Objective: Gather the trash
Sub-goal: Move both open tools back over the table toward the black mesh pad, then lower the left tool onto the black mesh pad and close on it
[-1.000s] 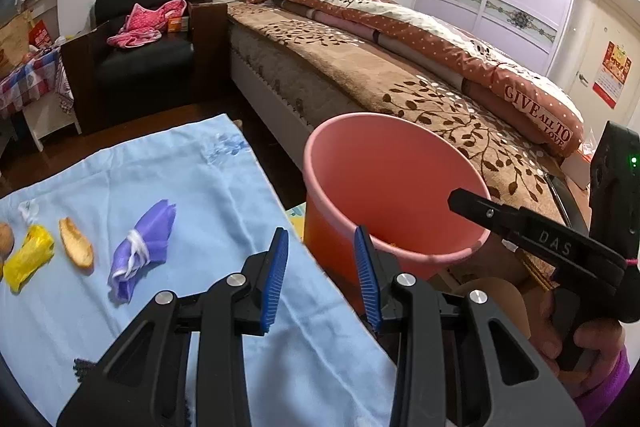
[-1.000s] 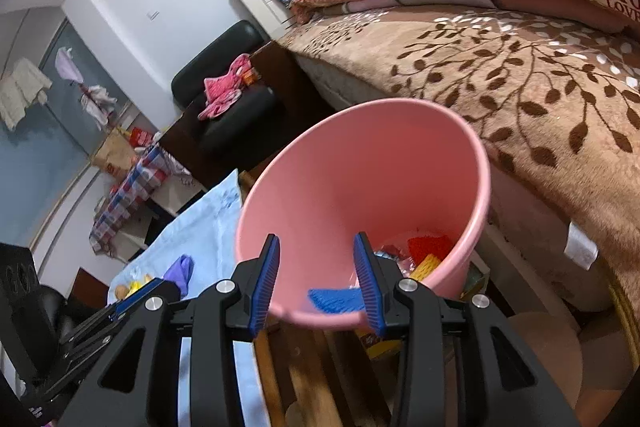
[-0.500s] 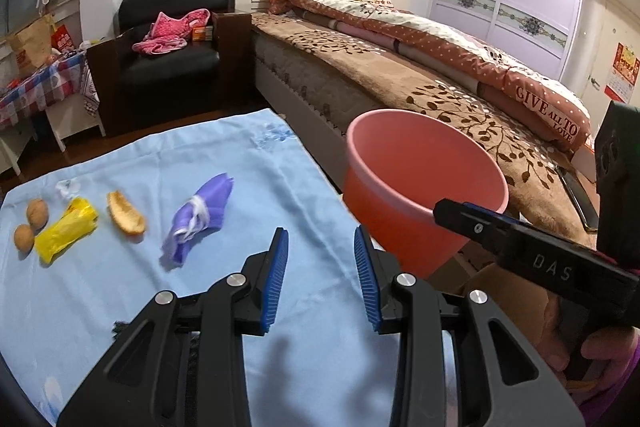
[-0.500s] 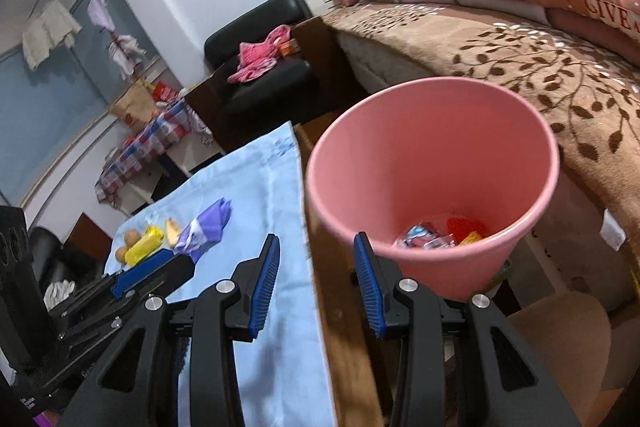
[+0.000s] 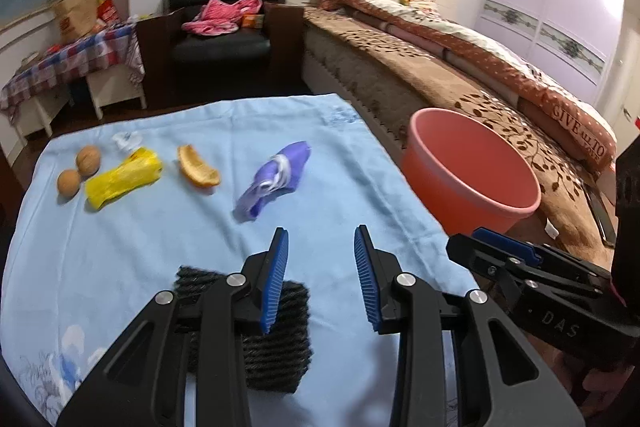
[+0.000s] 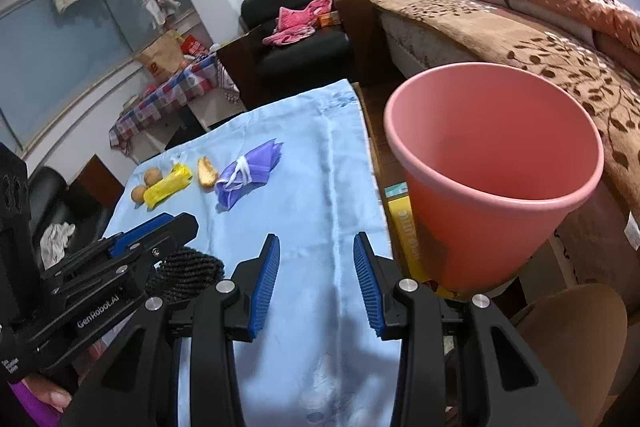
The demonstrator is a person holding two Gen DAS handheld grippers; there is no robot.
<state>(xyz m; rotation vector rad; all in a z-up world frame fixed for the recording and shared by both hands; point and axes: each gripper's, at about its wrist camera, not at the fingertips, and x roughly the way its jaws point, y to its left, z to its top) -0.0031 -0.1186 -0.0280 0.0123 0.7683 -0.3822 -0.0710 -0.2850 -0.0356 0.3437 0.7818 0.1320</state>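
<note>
On the light blue cloth (image 5: 140, 239) lie a purple wrapper (image 5: 276, 179), an orange peel (image 5: 198, 171), a yellow wrapper (image 5: 122, 181), two walnuts (image 5: 78, 171), a small white scrap (image 5: 126, 141) and a black woven pad (image 5: 276, 343). The pink bin (image 5: 468, 171) stands off the cloth's right edge. My left gripper (image 5: 320, 283) is open and empty above the near cloth, over the pad. My right gripper (image 6: 314, 279) is open and empty, left of the bin (image 6: 496, 167). The purple wrapper (image 6: 244, 175) and the other litter show far left in the right wrist view.
A bed with a brown blanket (image 5: 460, 79) runs behind the bin. A black armchair (image 5: 224, 31) with pink clothes and a checked side table (image 5: 68, 63) stand beyond the cloth. A yellow box (image 6: 404, 227) and a brown stool (image 6: 568, 339) sit by the bin's base.
Both grippers have pulled back from the bin and swung left toward the cloth. The bin's contents are out of sight now. The litter and the black pad have come into view.
</note>
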